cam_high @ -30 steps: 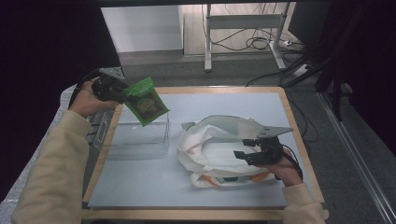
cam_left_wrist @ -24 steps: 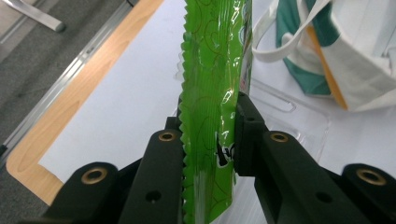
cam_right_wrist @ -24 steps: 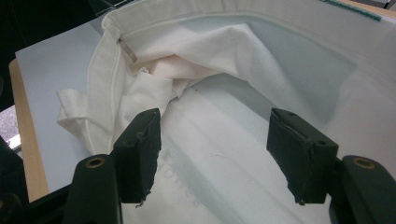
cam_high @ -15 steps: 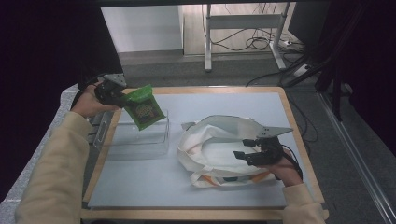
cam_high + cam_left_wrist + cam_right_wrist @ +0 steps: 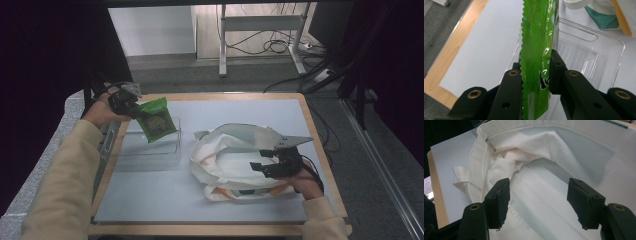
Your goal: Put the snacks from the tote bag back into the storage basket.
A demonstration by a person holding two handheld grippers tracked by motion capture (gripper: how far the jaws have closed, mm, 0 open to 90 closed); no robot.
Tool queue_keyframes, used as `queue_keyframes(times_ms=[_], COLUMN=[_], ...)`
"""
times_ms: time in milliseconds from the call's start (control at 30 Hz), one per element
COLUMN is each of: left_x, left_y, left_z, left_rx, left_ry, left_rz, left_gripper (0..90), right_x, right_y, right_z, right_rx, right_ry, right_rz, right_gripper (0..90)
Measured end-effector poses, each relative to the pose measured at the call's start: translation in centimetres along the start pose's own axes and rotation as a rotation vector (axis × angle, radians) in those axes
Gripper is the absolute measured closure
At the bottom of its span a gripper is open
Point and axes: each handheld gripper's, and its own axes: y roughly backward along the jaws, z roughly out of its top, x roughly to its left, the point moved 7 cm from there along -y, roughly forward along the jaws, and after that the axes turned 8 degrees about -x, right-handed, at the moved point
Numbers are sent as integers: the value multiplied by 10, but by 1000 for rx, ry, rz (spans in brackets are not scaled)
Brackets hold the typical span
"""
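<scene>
Left gripper (image 5: pixel 535 75) clamped on green packet (image 5: pixel 157 120) above clear tray (image 5: pixel 150 152); right gripper (image 5: pixel 537 195) spread wide over white bag (image 5: pixel 235 155) on counter (image 5: pixel 165 200).

High view: table (image 5: pixel 165 195) evenly lit from above, bright and flat, with soft, faint shadows; left side and top right corner fall off to near black. Slightly soft overall, fine detail lost on the distant floor cables (image 5: pixel 272 46). Left gripper view: sharp glare streaks on the glossy green packet (image 5: pixel 539 47), highlights on the clear plastic tray (image 5: pixel 599 47); the 2 black jaws close to the lens look a bit soft. Right gripper view: dimmer, cool bluish cast inside the white bag (image 5: pixel 554 170), folds shaded, upper left corner dark.
</scene>
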Motion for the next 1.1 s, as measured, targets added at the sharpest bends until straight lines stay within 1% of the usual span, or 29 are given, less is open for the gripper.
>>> queue_keyframes(times_ms=[200, 300, 400, 500, 567, 633, 767, 833, 933, 1033, 1100], left_x=[-4, -5, -4, -4, -3, -1, -1, -2, -2, -1, 0], left_y=[-16, -24, -30, -33, -35, -37, -38, -39, -40, -39, -38], left_z=[-3, -5, -6, -3, -3, -2, 1, 2, 4, 6, 8], left_rx=[29, 44, 51, 31, 28, 27, 10, 3, -6, -15, -31], left_ry=[-1, -2, -2, 5, 3, -2, -17, -25, -34, -36, -41], left_rz=[-16, -14, -2, 11, 32, 51, 69, 74, 80, 98, 119], left_gripper=[763, 760, 753, 746, 731, 711, 671, 640, 622, 596, 568], right_x=[0, 0, 0, 0, 0, 0, 0, 0, 0, 0, 0], right_y=[0, 0, -1, -1, -1, -1, -1, -1, -1, -1, -1], right_z=[0, 0, 0, -1, -1, -1, -1, -1, -1, -1, -1], right_rx=[1, 3, 3, 4, 6, 8, 6, 6, 9, 10, 9], right_ry=[0, -1, 2, 3, 1, 2, 2, 1, 3, 4, 3], right_rz=[0, 0, 1, 2, 1, 0, 1, 1, 0, -1, -1], right_gripper=[347, 346, 345, 343, 343, 342, 341, 341, 341, 340, 340])
